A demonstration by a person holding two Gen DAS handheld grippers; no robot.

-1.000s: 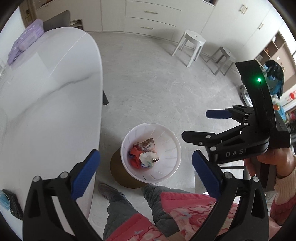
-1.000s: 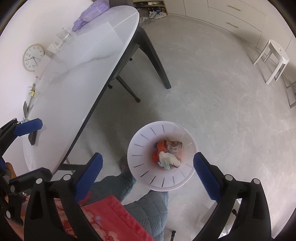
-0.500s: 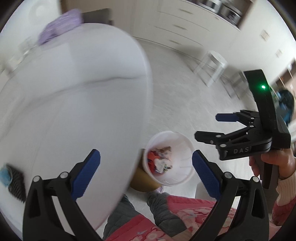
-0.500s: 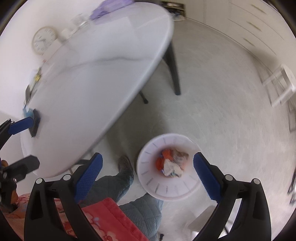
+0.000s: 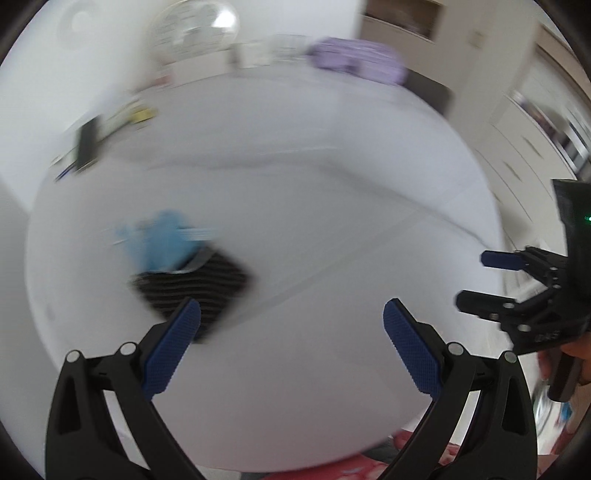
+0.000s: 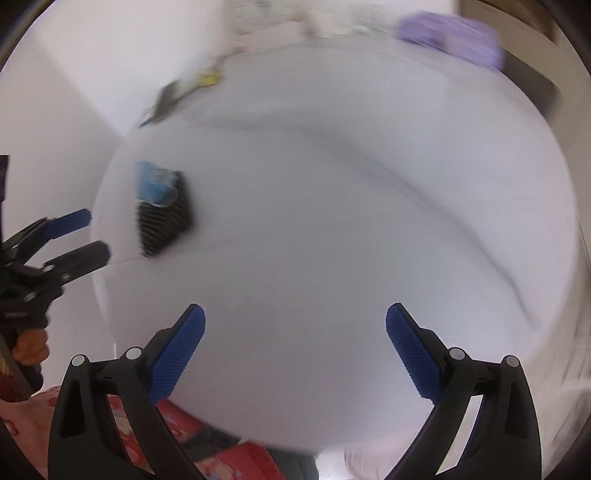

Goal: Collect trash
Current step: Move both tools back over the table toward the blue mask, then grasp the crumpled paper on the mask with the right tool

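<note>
Blurred views. A black ribbed item point(image 5: 192, 286) with a blue piece point(image 5: 164, 242) lying partly over its far edge rests on the white table point(image 5: 332, 184), near the left rim. The left gripper point(image 5: 291, 332) hangs over the table just right of the item, jaws spread wide, nothing between them. The right gripper point(image 6: 295, 336) is over the table's near middle, well apart from the item, jaws likewise released and empty. A purple bundle point(image 6: 448, 35) lies at the far edge.
</note>
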